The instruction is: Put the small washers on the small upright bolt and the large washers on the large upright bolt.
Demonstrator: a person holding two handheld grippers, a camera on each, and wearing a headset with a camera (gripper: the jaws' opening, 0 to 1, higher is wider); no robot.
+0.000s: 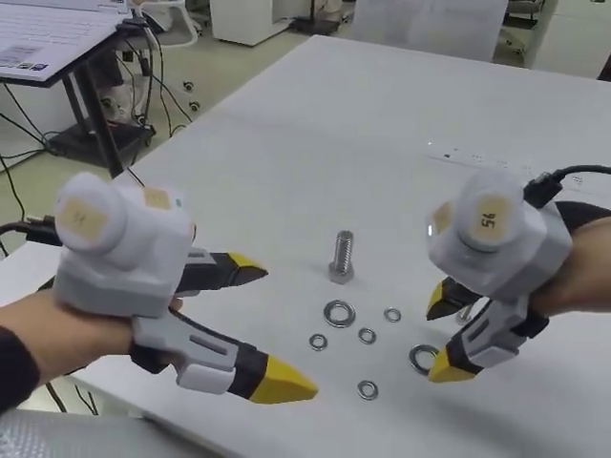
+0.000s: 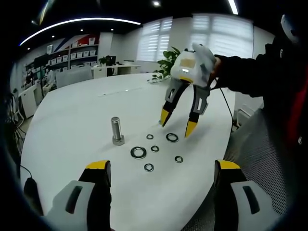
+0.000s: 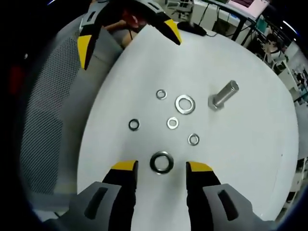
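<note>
Right gripper view: the right hand-held gripper [image 3: 162,166] is released, its jaws straddling a large washer [image 3: 161,162] that lies flat on the surface [image 3: 250,144], near the large bolt [image 3: 224,95] but apart from it; this is judged a line-up for pickup. That bolt stands on its head, long axis vertical, threaded end up to receive washers. The left hand-held gripper [image 1: 269,329] is released and empty on the bolt's opposite side, judged to be keeping the approach free.

A round sticker [image 1: 490,218] atop the right claw [image 1: 437,343] reads "54". The tan sticker [image 1: 79,218] on the left claw [image 1: 286,329] is too faint to read.
</note>
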